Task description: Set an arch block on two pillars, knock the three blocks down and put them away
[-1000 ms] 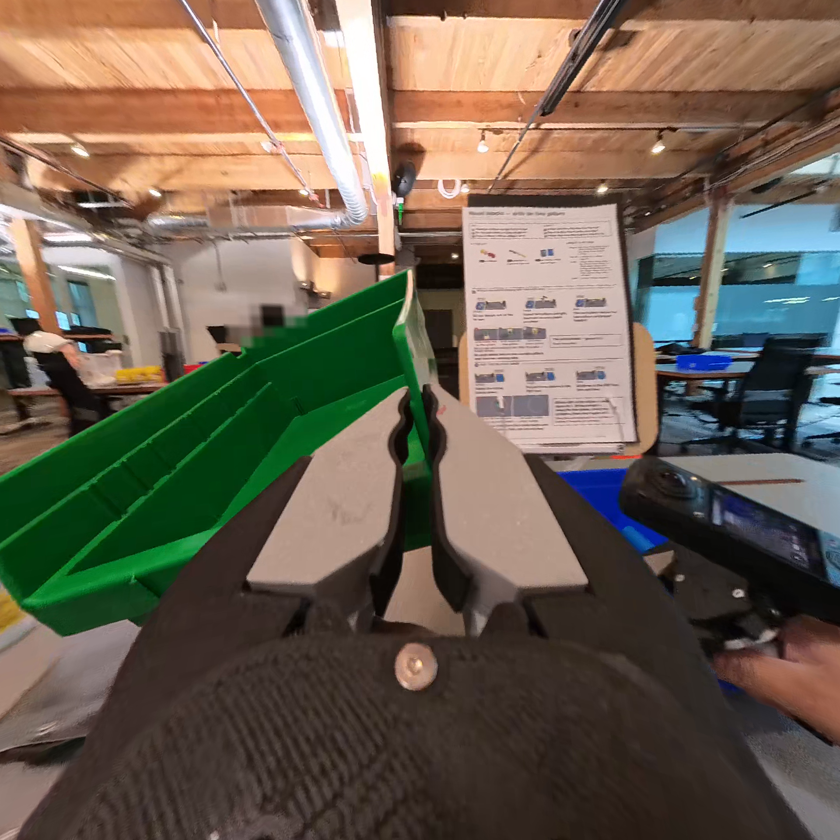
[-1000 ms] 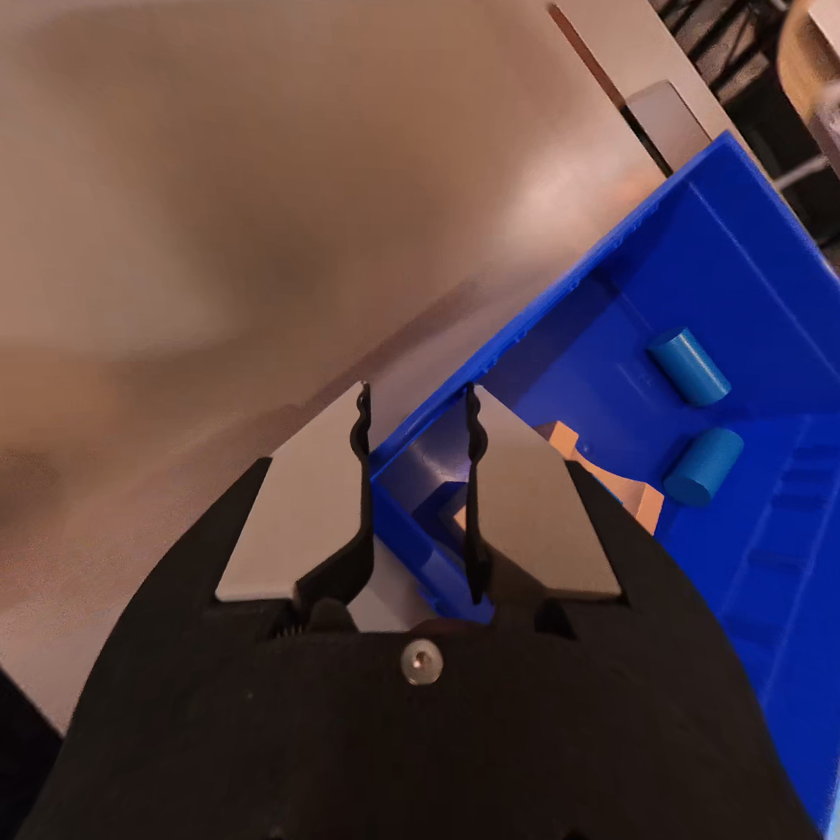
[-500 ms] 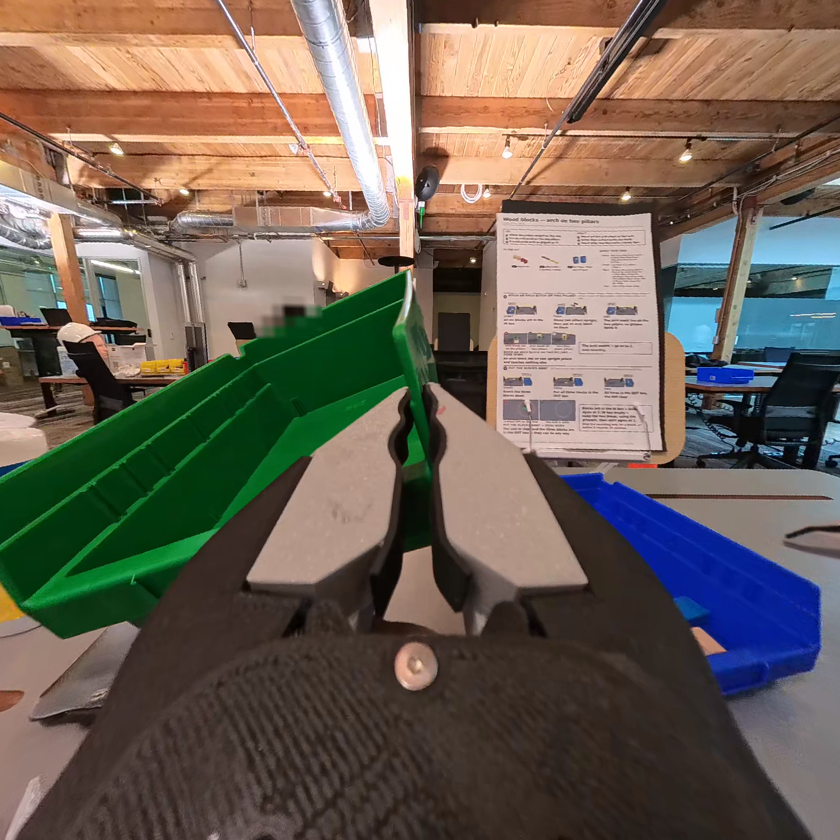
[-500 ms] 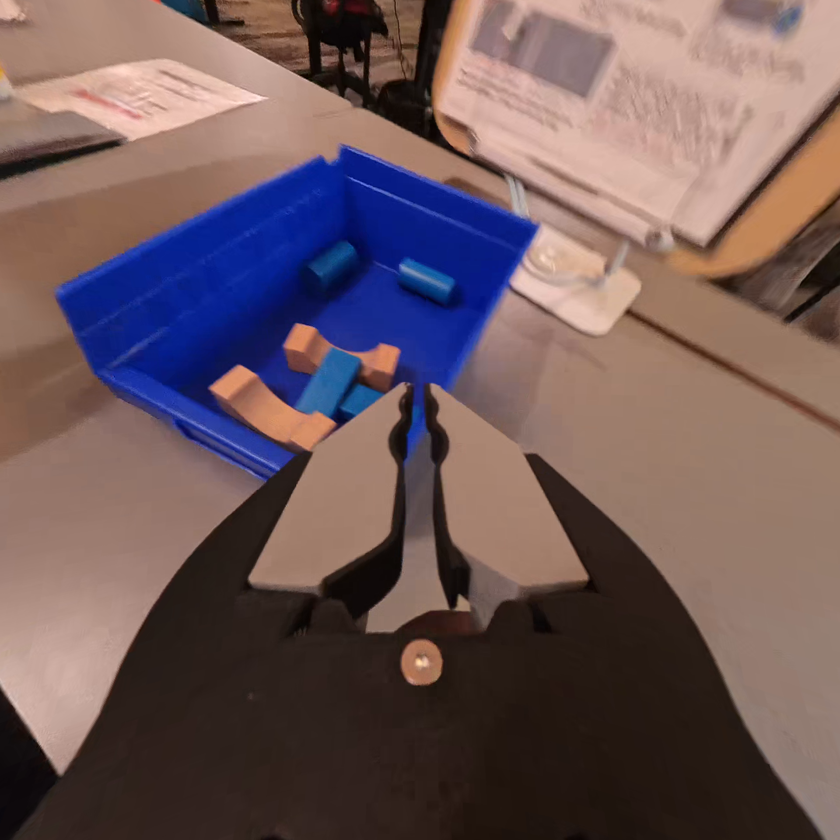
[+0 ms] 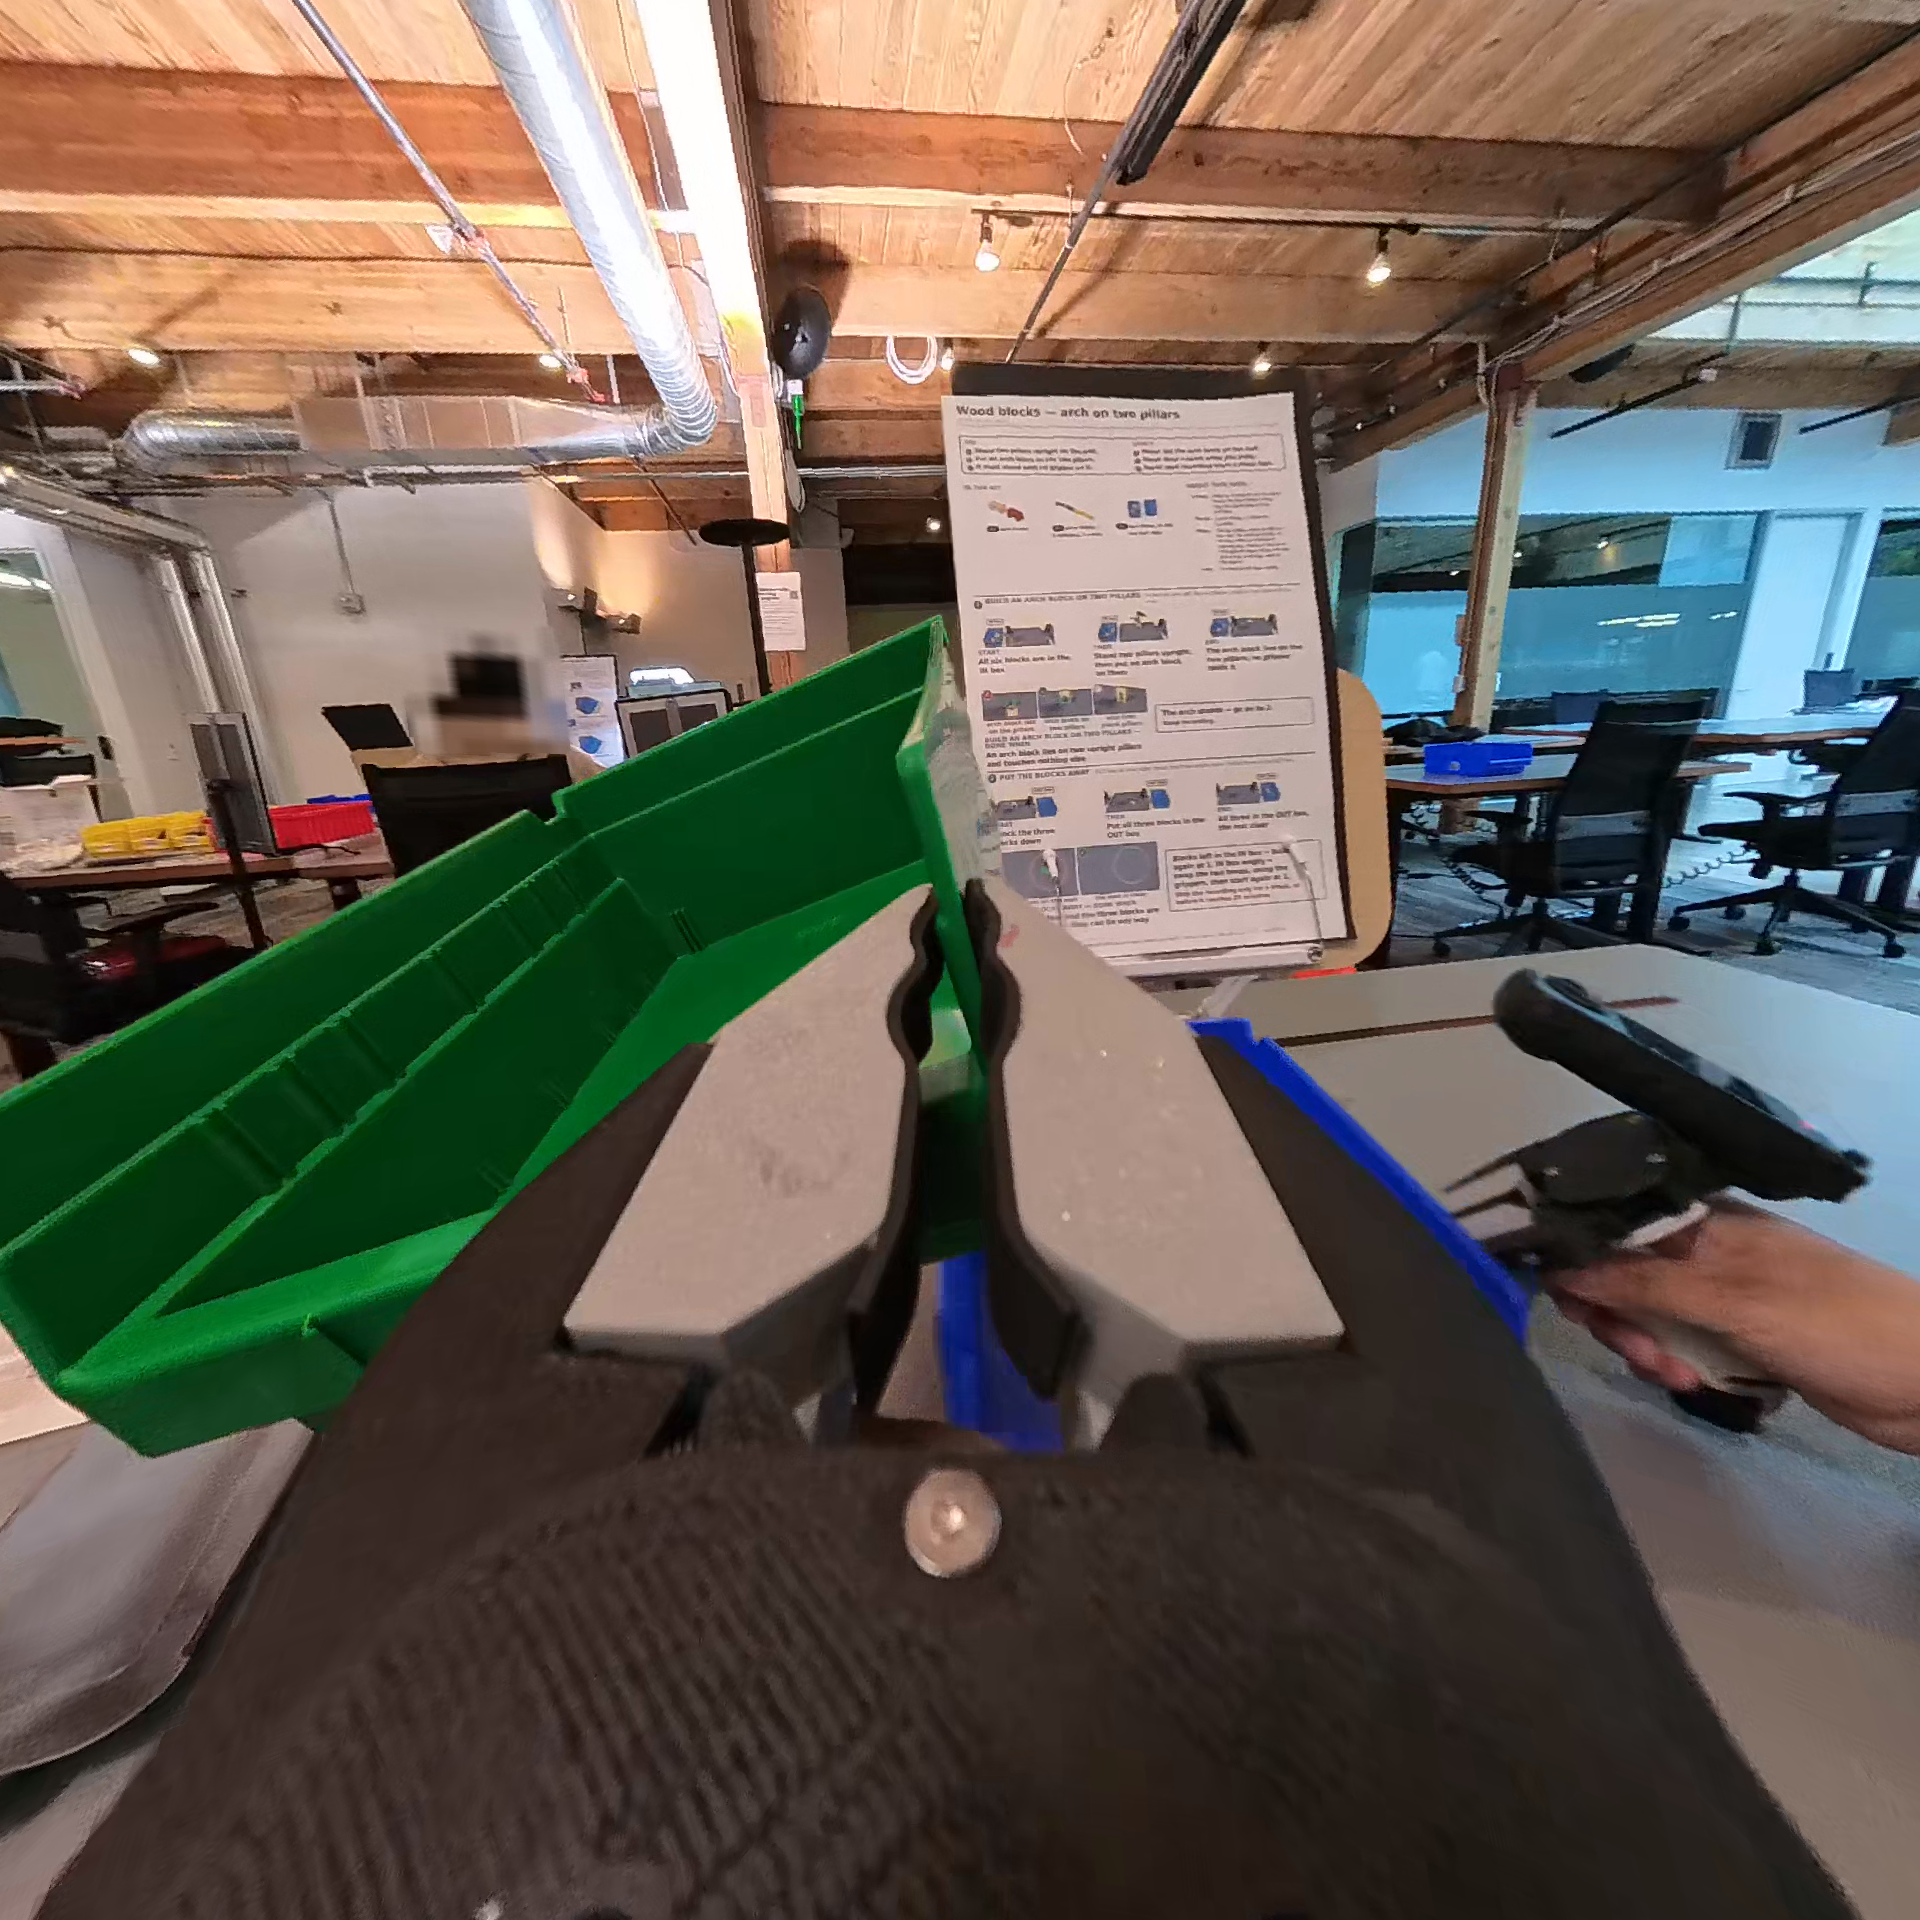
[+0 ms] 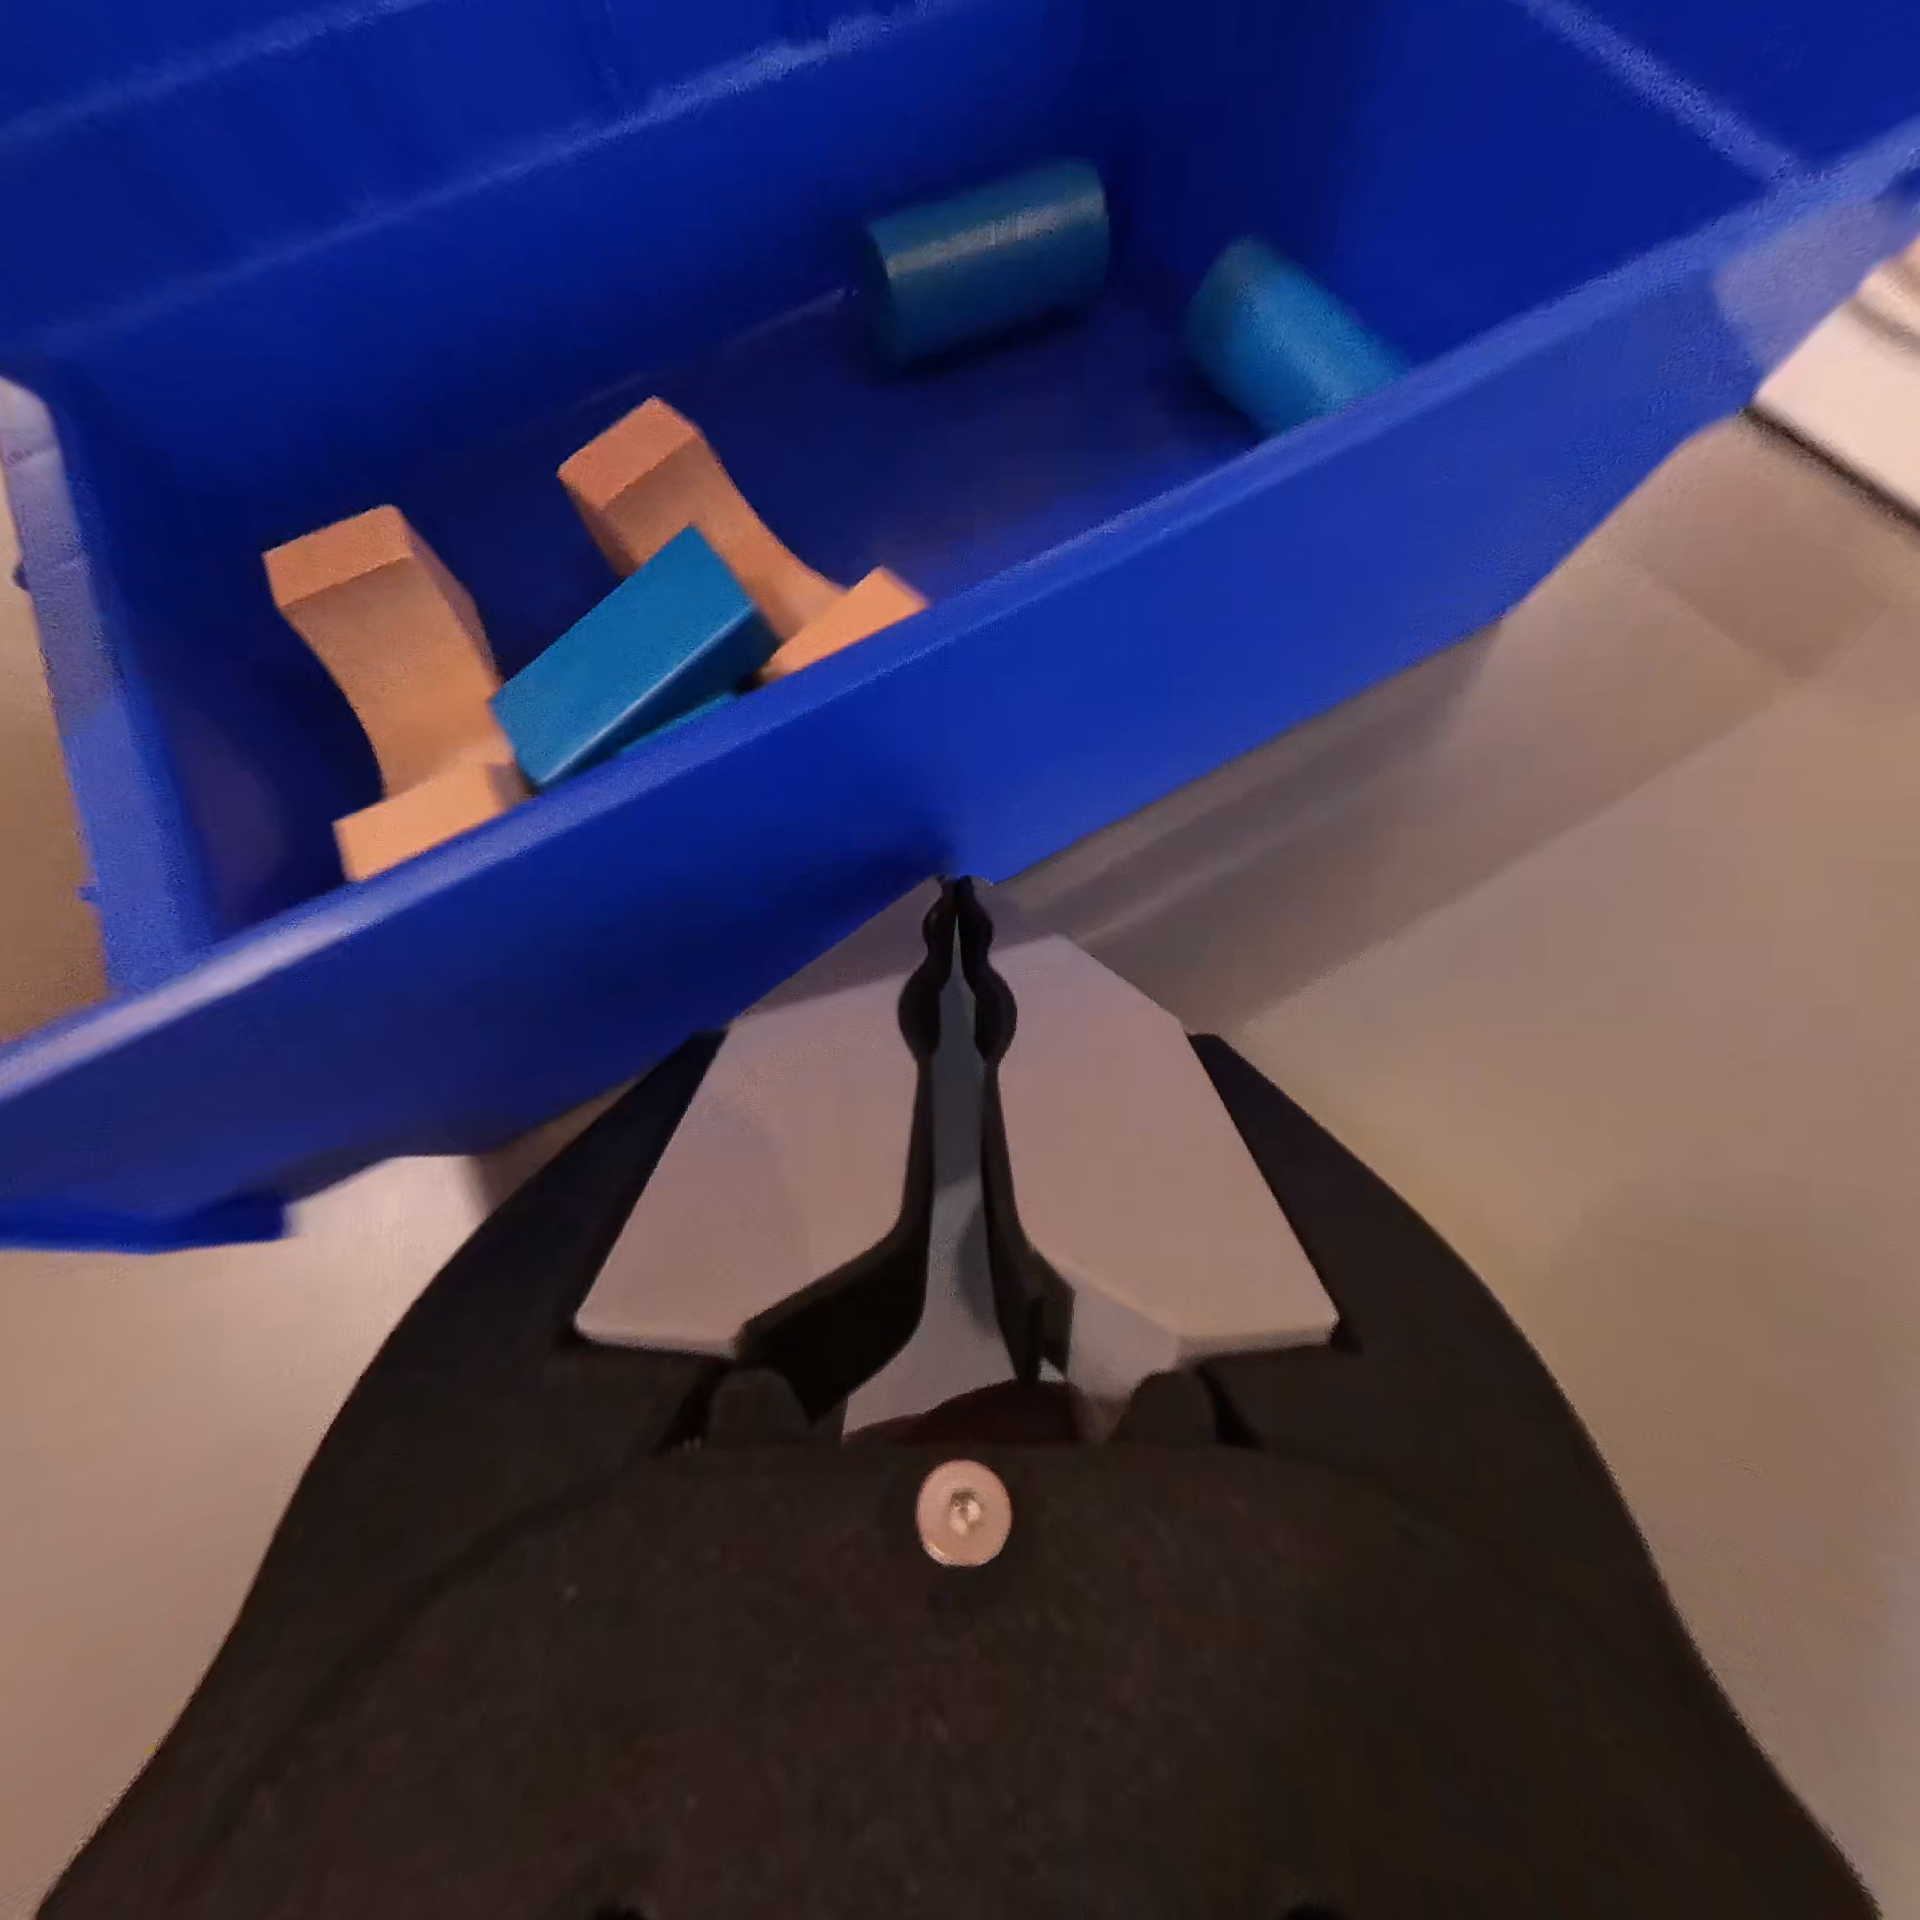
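The left gripper (image 5: pixel 951 914) pinches the thin end wall of a green bin (image 5: pixel 416 1060); both pads press on that wall, and the bin is lifted and tilted, filling the left half of the frame. The right gripper (image 6: pixel 958 894) has its jaws pressed together with nothing between them, the tips touching the lower outer edge of the blue bin (image 6: pixel 1039 748). The blocks lie inside this bin, above the tips: two tan arch blocks (image 6: pixel 384 644), a blue rectangular block (image 6: pixel 634 655) leaning across them, and two blue cylinders (image 6: pixel 987 260) at the upper right. A second rectangular block seems to lie under the first, but it is mostly hidden
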`<action>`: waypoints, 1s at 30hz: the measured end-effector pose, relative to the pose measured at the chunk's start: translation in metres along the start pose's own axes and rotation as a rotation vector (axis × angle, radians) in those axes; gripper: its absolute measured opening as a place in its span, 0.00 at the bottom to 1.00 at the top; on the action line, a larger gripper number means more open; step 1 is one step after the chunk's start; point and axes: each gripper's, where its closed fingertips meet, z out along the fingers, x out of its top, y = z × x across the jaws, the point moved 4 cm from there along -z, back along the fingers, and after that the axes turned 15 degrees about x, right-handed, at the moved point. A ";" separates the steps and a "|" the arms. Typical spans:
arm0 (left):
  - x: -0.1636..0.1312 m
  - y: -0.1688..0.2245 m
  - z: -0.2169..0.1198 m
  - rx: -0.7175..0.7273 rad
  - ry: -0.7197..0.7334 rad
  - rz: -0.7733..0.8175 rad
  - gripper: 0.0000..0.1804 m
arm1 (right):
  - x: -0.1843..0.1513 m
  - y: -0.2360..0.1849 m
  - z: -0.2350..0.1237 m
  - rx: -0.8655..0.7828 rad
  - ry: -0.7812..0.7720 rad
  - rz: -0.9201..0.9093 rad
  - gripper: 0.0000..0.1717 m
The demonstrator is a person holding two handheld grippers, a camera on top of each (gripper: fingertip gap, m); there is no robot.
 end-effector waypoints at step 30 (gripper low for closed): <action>-0.041 0.184 -0.035 -0.414 0.019 0.269 0.01 | 0.000 0.071 -0.181 -0.346 0.569 -0.205 0.34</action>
